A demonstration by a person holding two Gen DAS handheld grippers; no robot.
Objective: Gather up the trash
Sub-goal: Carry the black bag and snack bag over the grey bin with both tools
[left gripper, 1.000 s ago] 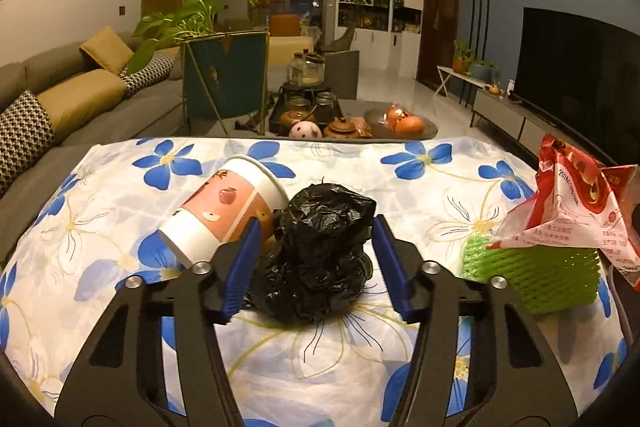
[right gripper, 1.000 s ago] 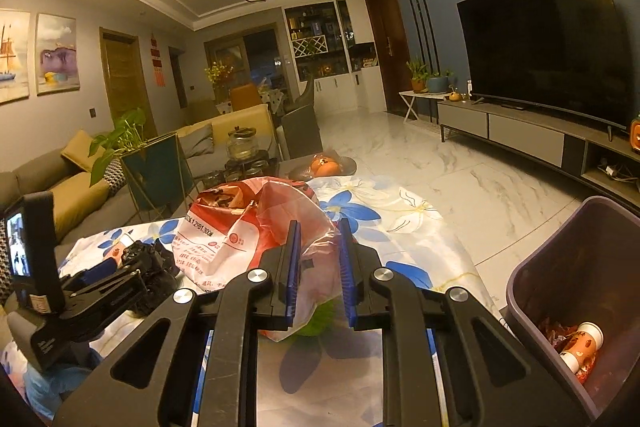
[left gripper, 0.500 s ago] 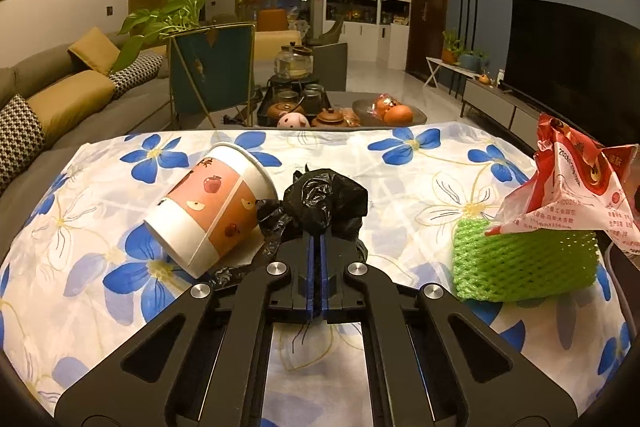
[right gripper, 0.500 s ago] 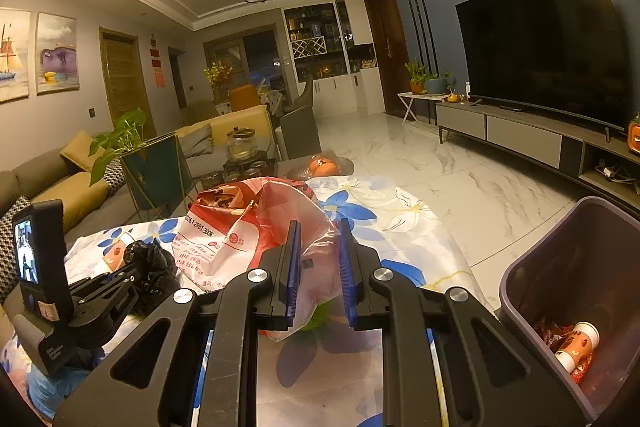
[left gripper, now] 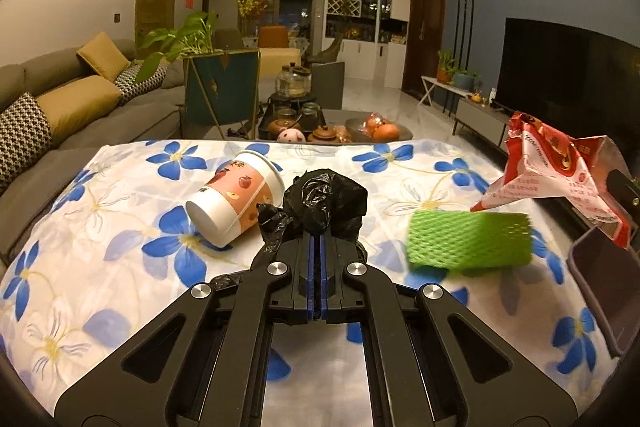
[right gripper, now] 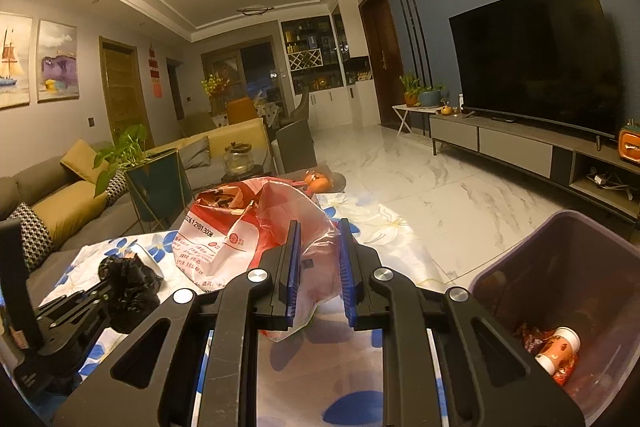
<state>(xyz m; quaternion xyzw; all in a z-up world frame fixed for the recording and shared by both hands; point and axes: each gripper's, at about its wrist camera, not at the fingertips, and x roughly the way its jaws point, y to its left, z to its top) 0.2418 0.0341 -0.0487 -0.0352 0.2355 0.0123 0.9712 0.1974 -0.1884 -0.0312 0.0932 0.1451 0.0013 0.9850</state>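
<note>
The left wrist camera sits low and close behind the left gripper (left gripper: 318, 239), looking straight down the flowered tablecloth (left gripper: 120, 227) toward the far end of the living room. The right wrist camera rides higher behind the right gripper (right gripper: 319, 251), angled toward the television (right gripper: 536, 55) with the trash bin (right gripper: 560, 267) close at lower right. Both views share the black bag (left gripper: 324, 199) (right gripper: 128, 283), the red snack bag (left gripper: 556, 171) (right gripper: 248, 227), the cloth and the sofa (left gripper: 72, 99).
</note>
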